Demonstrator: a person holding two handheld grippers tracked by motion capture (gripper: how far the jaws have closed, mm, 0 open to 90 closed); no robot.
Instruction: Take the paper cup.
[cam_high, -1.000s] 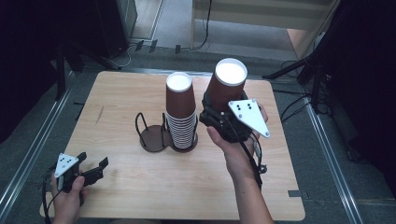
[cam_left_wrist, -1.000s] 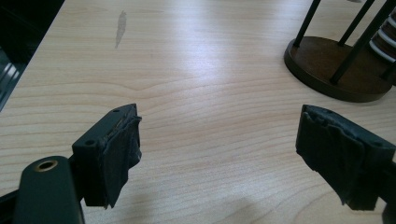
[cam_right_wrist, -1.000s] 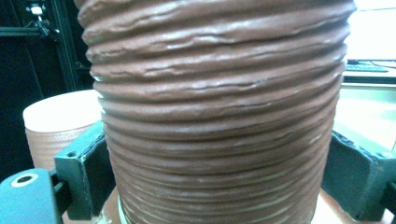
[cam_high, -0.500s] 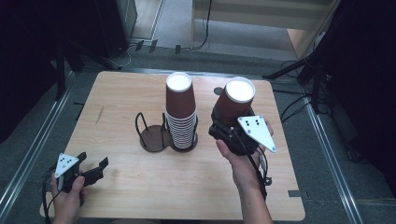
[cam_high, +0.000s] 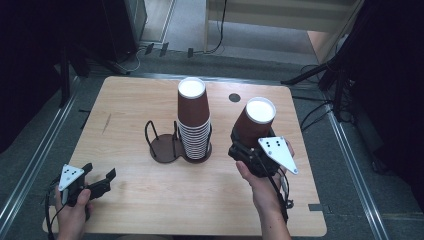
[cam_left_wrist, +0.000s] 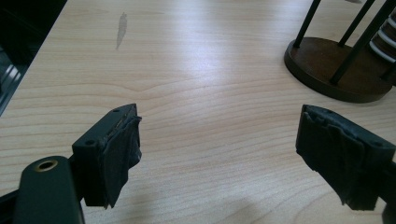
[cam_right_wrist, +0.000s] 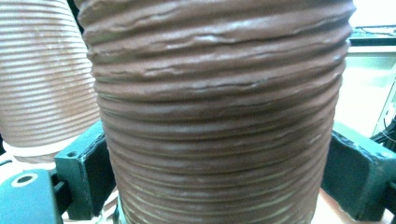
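The right claw (cam_high: 250, 150), clamped round an upturned brown ribbed cup (cam_high: 254, 125), had sunk lower and drawn nearer the person, just right of the cup stack (cam_high: 194, 125) in its wire holder (cam_high: 162, 147). Probably the cup was being set apart on the worktop (cam_high: 150, 200). Left of the stack, the left claw (cam_high: 97, 182) rested agape, empty.

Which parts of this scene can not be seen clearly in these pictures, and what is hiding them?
- Held cup, right gripper view: its rim and base are cut off by the frame edges.
- Whether that cup touches the table: high view, the right gripper and the hand hide its bottom.
- Cup stack, left gripper view: cut off at the right edge.
- Holder, left gripper view: rod tops cut off by the top edge.
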